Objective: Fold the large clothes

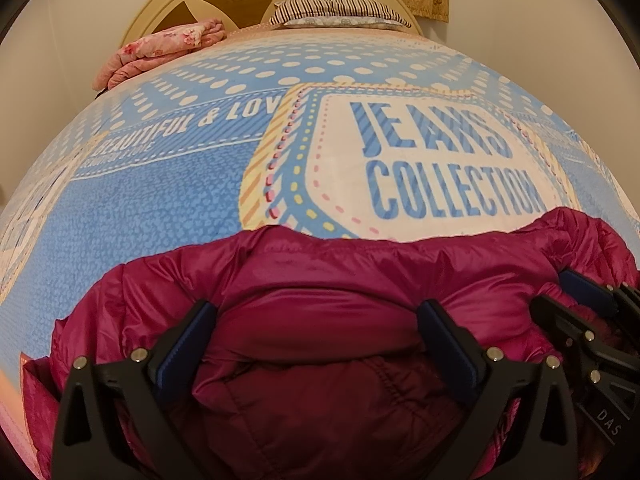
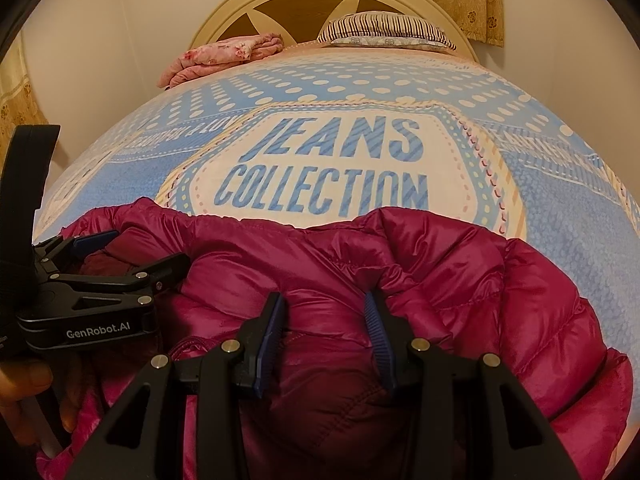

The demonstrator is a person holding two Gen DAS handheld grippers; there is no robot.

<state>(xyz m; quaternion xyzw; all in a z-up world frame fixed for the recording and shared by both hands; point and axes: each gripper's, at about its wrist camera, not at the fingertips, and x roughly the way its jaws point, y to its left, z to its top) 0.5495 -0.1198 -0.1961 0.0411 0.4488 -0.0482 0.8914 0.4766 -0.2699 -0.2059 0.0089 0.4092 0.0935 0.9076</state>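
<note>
A: Jacket [image 1: 320,320] first: where is it?

B: It lies bunched at the near edge of the bed [image 1: 140,200], a shiny magenta puffer, its long side running left to right across both views, right under the tongs.

A: And the left gripper [image 1: 316,324]?

B: Its jaws stand wide apart with a puffy fold bulging up between them. The pads sit against or just above the fabric; nothing is pinched.

A: The right gripper [image 2: 326,320]?

B: Parted less widely, and it straddles a raised ridge of the jacket. The right pad touches a crease, but I judge it is not clamped yet.

A: Which one is nearer the cloth?

B: Both are just about on it, side by side, the left one at the left part, the right one toward the middle. The far edge lies ahead of both, toward the pillow [image 2: 384,30] and the pink blanket [image 2: 224,58], so the fold likely runs that way
</note>
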